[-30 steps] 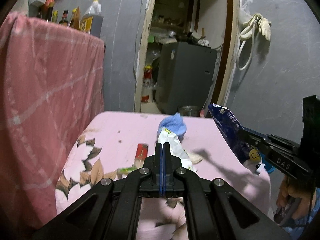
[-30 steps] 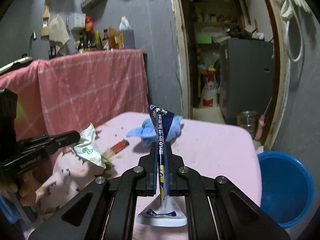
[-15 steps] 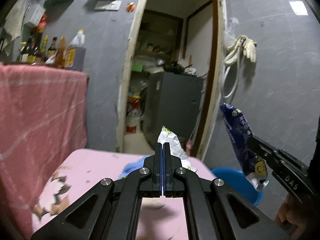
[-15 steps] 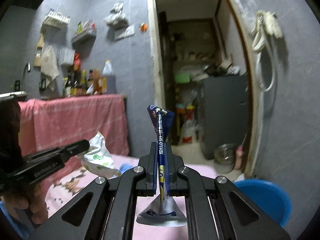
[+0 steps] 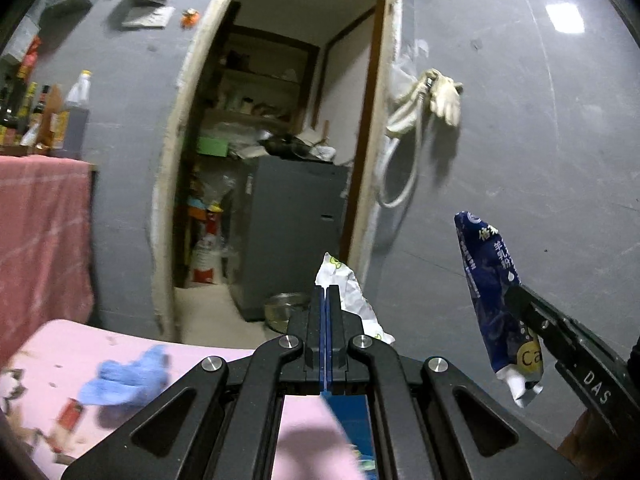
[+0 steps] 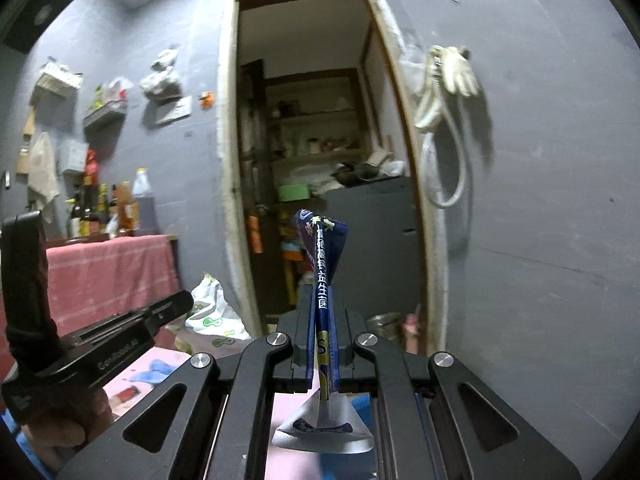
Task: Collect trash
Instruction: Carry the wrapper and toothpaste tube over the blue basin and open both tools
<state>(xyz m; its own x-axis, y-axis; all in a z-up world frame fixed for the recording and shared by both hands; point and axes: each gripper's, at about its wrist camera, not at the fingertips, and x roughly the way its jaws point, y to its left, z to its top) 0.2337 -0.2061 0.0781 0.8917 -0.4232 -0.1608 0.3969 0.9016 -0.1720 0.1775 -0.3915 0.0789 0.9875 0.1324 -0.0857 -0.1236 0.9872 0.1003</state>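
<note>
Much of the pink table [image 5: 60,344] is cut off by the frame edges and by the black linkages in both wrist views, so its far edge alone reads clearly; motion blur softens everything lying on it. A blue cloth [image 5: 124,380] sits near that far edge on the left, with a small red packet [image 5: 70,412] just beside it toward the near side, too blurred to read.

The left gripper [image 5: 327,300] is closed flat on a white wrapper [image 5: 352,292] with green printing; the wrapper's lower part is hidden behind the fingers, and its marks are too small to make out. The same wrapper [image 6: 212,312] shows in the right wrist view, held up in the air above the table. The body of the left tool carries white lettering that looks like "GenRobot.AI".

The right gripper [image 6: 323,320] is clamped on a dark blue pouch [image 6: 322,248], pinched edge-on so its face is hidden here; Chinese characters run down the fold and a silver bottom gusset hangs below the jaws. From the left wrist view the blue pouch [image 5: 496,292] hangs in the air to the right of the table, showing Chinese text, a yellow disc with "Ca", and "DAS" on the tool arm beside it.

A strip of something blue [image 5: 352,420] under the left tool is mostly hidden.
</note>
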